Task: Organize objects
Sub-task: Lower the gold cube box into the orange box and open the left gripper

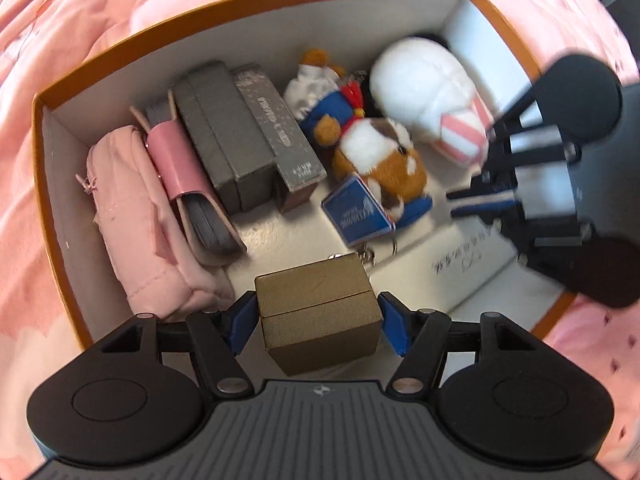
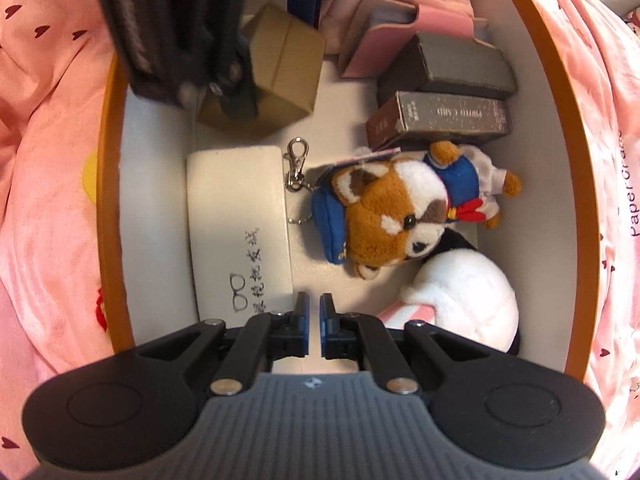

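Note:
My left gripper (image 1: 318, 322) is shut on a small gold-brown box (image 1: 316, 304), its blue pads pressing both sides. It holds the box just above the floor of an orange storage box (image 1: 160, 36) with a white interior, near the front wall. The same gold-brown box (image 2: 280, 68) shows in the right wrist view under the left gripper's dark arm. My right gripper (image 2: 315, 322) is shut with nothing between its fingers. It points straight down beside a white glasses case (image 2: 240, 216) and a white plush (image 2: 468, 300). The right gripper (image 1: 454, 204) also shows at the right in the left wrist view.
Inside the orange box lie a pink pouch (image 1: 136, 216), a pink wallet (image 1: 188, 176), grey boxes (image 1: 224, 136), a photo-card box (image 1: 276, 128) and a red panda plush (image 2: 392, 216) with a keychain clip (image 2: 298, 160). Pink bedding (image 1: 60, 40) surrounds it.

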Demonstrator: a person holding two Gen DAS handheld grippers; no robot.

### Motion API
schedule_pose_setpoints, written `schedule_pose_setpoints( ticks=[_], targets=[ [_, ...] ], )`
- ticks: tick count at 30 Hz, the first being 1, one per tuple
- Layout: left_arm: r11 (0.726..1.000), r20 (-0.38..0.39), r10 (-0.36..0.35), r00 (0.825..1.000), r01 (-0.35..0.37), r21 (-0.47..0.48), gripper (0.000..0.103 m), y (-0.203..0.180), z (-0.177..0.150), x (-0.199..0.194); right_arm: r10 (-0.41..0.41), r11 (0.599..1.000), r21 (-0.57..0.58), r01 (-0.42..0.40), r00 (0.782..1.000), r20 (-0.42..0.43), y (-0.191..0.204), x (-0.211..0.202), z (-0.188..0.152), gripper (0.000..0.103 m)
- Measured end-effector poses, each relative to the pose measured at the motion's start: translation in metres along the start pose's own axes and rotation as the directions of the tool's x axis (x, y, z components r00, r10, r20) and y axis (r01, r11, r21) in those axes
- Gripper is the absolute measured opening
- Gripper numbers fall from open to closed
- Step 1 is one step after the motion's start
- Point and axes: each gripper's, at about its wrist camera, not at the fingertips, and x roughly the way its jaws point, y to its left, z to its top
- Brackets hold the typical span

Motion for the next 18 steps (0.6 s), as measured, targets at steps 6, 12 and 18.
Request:
schedule_pose_setpoints(
  ticks=[6,12,18],
  targets=[
    [0.997,0.043,-0.059,0.997,0.061,-0.043,0.081,0.011,-0.005,-0.006,-0.017,1.0,-0.004,0.017,1.0,0.011,0.009,-0.002,0.006,0.005],
    [0.996,0.071,-0.067,0.995,0.071,-0.047,0.083,0.018,-0.011,-0.013,-0.031,1.0,0.0,0.031,0.999,0.025,0.018,-0.005,0.012,0.005],
    [1.0,0.074,-0.009,0.997,0.011,-0.022,0.058,0.018,-0.023,-0.017,-0.04,0.999,0.012,0.039,0.999,0.031,0.025,-0.007,0.015,0.005]
  ],
)
